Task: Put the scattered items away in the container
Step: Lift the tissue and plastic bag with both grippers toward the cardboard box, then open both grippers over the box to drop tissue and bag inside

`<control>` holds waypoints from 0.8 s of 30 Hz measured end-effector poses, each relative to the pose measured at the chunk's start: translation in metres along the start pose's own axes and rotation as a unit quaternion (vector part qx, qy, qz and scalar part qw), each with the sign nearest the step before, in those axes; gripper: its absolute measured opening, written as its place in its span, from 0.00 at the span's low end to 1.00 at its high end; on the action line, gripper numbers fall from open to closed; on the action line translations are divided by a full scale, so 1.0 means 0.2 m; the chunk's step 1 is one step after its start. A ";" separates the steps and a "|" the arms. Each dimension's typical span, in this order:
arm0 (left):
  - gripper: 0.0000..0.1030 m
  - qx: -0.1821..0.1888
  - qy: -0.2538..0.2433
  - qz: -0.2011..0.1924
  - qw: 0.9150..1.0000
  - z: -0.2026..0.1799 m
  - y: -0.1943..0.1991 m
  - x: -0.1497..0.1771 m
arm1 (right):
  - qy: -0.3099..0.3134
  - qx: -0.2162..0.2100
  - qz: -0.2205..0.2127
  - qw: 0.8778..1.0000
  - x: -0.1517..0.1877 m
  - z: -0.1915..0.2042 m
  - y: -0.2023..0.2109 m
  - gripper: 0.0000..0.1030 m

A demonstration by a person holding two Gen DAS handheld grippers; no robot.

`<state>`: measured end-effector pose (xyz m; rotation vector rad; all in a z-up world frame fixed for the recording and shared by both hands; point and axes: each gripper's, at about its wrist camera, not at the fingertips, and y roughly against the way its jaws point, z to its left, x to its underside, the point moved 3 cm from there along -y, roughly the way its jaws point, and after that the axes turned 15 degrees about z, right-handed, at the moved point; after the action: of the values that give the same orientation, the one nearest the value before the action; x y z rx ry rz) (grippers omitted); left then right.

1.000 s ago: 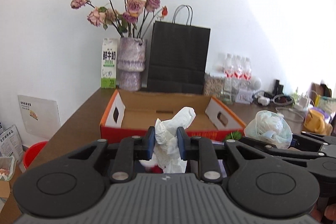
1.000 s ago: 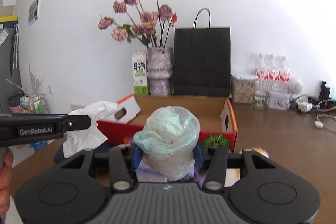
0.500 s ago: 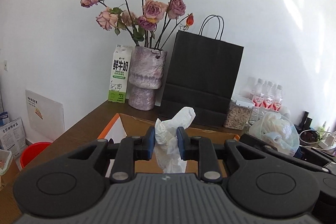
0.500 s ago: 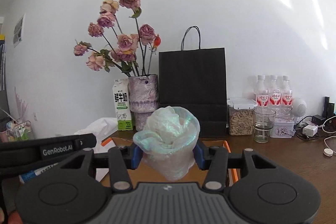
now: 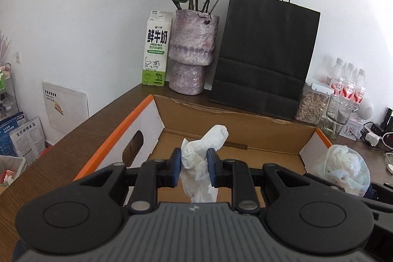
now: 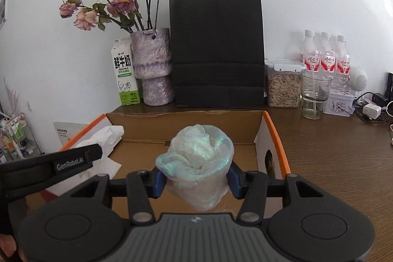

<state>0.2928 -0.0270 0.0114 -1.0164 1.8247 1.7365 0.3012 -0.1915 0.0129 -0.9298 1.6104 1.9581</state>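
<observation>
Left wrist view, from left to right: 1 milk carton (image 5: 156, 48) stands against the wall, just beside 1 mottled purple vase (image 5: 192, 52) of dried roses, then 1 black paper bag (image 5: 265, 53), 1 clear jar of seeds (image 5: 312, 103), 1 empty glass (image 5: 338, 119) and 3 red-labelled bottles (image 5: 348, 84). In front of them sits 1 open cardboard box (image 5: 137, 122) with orange-edged flaps on the wooden table (image 5: 81, 124). The left gripper (image 5: 194, 167) is clamped on 1 crumpled white tissue (image 5: 202, 156), held over the box's near side. At the right edge, 1 crumpled plastic bag (image 5: 342, 170) shows. Right wrist view: the right gripper (image 6: 196, 179) has its 2 blue pads pressed into that plastic bag, holding it over the box's near edge, right of the tissue.
</observation>
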 end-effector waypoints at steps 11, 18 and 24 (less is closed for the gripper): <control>1.00 -0.054 0.028 -0.057 0.997 0.03 0.12 0.00 | -0.015 0.041 -0.038 0.998 0.02 -0.02 0.09 1.00; 1.00 -0.048 0.022 -0.071 0.996 0.02 0.16 -0.01 | -0.025 0.023 -0.053 0.998 0.01 -0.04 0.15 1.00; 1.00 -0.047 0.026 -0.071 0.996 0.02 0.15 -0.01 | -0.024 0.020 -0.054 0.998 0.01 -0.03 0.15 1.00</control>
<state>0.2717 -0.0244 0.0326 -1.2083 1.6699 1.7380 0.2796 -0.2050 0.0315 -0.9279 1.5353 1.8535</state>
